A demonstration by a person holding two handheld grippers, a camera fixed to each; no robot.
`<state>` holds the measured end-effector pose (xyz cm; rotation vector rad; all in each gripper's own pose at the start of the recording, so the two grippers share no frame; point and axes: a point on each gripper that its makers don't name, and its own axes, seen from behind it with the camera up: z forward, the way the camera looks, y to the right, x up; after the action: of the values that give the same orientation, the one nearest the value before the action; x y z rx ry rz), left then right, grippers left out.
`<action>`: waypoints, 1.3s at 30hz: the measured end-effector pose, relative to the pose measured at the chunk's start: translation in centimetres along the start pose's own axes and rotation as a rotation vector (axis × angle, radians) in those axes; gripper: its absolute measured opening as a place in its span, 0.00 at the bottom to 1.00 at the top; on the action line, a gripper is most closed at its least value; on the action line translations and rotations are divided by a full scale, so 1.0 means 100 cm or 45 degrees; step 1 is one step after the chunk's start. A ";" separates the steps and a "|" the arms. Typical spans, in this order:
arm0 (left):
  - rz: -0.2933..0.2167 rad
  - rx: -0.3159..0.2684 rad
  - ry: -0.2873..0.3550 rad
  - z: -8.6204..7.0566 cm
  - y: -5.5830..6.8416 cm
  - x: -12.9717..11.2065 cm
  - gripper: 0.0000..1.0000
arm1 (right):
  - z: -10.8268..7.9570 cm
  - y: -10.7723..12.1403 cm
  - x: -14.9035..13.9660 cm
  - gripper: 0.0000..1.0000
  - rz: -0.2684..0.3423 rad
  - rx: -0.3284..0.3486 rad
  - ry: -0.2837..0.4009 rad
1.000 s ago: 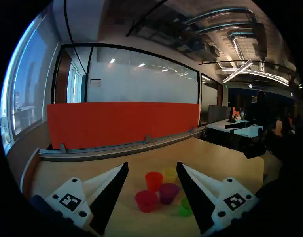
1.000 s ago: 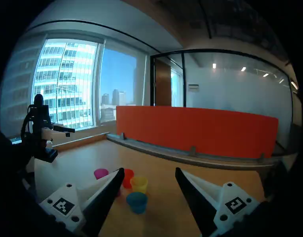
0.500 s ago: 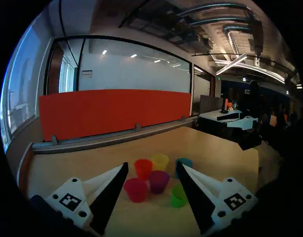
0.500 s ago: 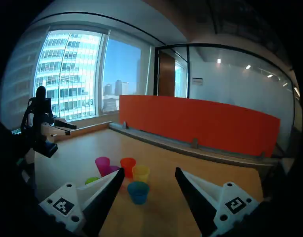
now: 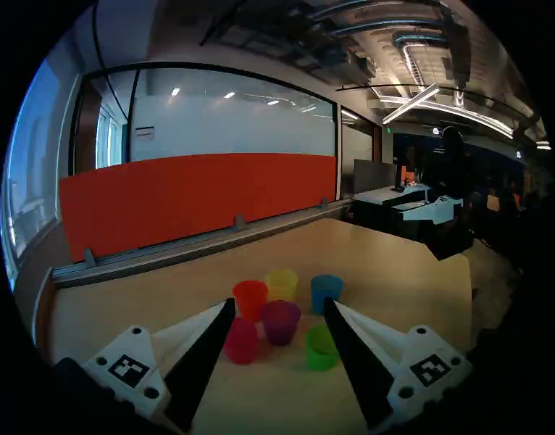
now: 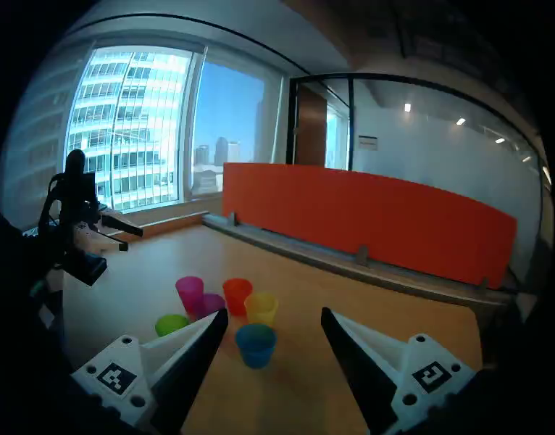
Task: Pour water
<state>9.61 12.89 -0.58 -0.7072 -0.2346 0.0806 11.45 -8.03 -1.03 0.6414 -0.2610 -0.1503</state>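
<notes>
While left hand-held gripper (image 5: 278,301), right hand-held gripper (image 6: 274,312) gape, cups (image 5: 280,323) cluster; table (image 5: 393,268) bare around.

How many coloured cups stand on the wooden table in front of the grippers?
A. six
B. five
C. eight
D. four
A: the right gripper view shows six on the table: the pink cup, the purple cup, the red cup, the yellow cup, the blue cup and the green cup.
</notes>
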 end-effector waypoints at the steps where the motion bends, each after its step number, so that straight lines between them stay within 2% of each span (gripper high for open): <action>1: 0.005 -0.009 -0.004 0.001 0.002 -0.002 0.90 | 0.001 0.000 -0.001 1.00 -0.002 0.000 -0.004; 17: 0.073 -0.119 -0.100 0.022 0.034 -0.038 0.90 | 0.012 -0.001 -0.017 0.99 -0.012 0.010 -0.044; 39: 0.080 -0.232 -0.262 0.051 0.063 -0.093 0.90 | 0.035 0.002 -0.030 0.99 -0.004 0.026 -0.077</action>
<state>-0.65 19.47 -2.66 -0.8889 -0.4203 0.1941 7.56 -9.25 1.19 0.6580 -0.3201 -0.1707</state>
